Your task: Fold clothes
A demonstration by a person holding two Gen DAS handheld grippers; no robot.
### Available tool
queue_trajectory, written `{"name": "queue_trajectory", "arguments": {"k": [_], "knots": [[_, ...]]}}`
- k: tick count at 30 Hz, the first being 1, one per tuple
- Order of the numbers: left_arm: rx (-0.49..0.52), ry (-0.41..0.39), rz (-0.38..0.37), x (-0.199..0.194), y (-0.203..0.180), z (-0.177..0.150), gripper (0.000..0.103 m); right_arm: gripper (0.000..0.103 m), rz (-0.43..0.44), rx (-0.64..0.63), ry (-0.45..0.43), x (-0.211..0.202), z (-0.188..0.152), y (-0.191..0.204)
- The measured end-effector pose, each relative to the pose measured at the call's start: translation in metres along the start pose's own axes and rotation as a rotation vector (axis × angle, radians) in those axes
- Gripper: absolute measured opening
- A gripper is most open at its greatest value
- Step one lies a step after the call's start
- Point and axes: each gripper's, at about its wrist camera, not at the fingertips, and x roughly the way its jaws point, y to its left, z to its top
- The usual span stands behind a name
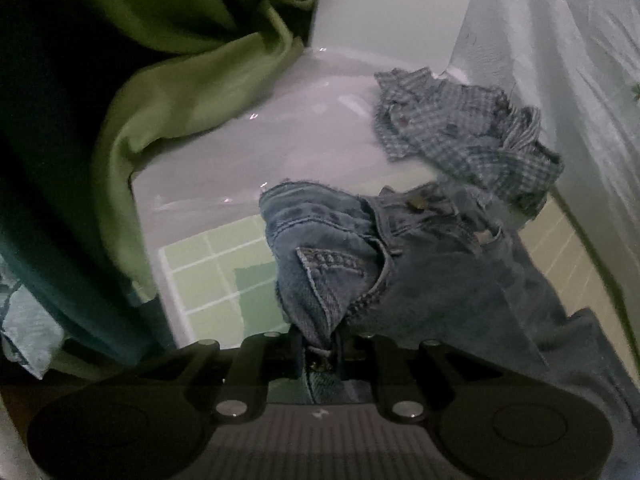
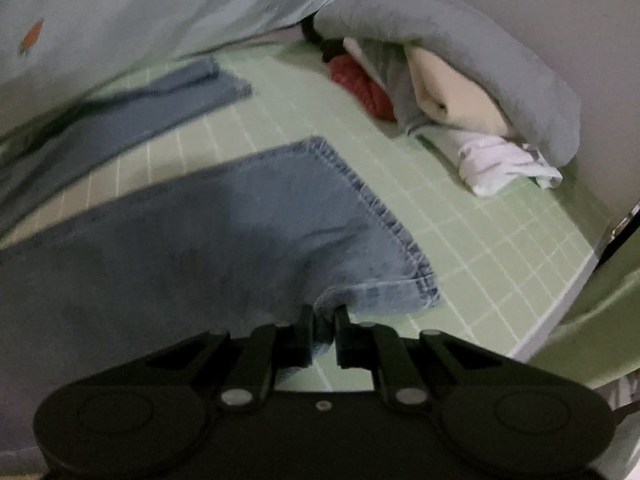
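denim fills the near view of both cameras. the left gripper [image 1: 320,344] has its jaws pinching the waistband end of the jeans [image 1: 400,264], near the fly and button, and the right gripper [image 2: 324,320] has its jaws pinching the hem of one leg [image 2: 280,216]. the jeans lie stretched along the green gridded mat [image 2: 480,248], with the other leg [image 2: 160,100] lying apart, further back.

the risk, as i judge it, is thin grips: each pinch takes only an edge of heavy cloth, so a pull or lift could slip it free. the spread legs could also leave a crooked fold if the held leg goes over unaligned.

beyond the waistband a crumpled checked shirt [image 1: 460,132] lies just beside it, possibly touching; the blur hides that. it could be dragged along. a green cloth [image 1: 180,60] hangs at left. farther off, a pile of clothes [image 2: 460,92] crowds the mat's far corner, limiting room there.
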Motion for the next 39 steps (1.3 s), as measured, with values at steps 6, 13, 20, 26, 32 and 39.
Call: {"name": "queue_trajectory", "arguments": {"k": [6,13,20,26,32,39], "knots": [[0.072,-0.029,0.042,-0.016,-0.013,-0.009,0.039,0.014,0.026,0.044,0.013,0.0,-0.001,-0.007],[0.167,-0.084,0.061,-0.035,-0.041,-0.017,0.093,0.06,-0.005,0.116,-0.102,-0.018,0.012,-0.014],[0.275,-0.123,0.023,-0.043,-0.092,-0.026,0.1,0.08,0.017,0.127,-0.166,-0.008,0.043,-0.017],[0.37,-0.064,-0.026,-0.022,-0.144,-0.046,0.1,0.081,0.101,0.114,-0.134,0.018,0.065,0.001],[0.407,-0.049,-0.036,0.005,-0.191,-0.047,0.1,0.082,0.174,0.114,-0.106,0.052,0.093,0.029],[0.421,0.008,-0.007,0.039,-0.24,-0.04,0.1,0.083,0.22,0.173,-0.096,0.111,0.159,0.068]]}}
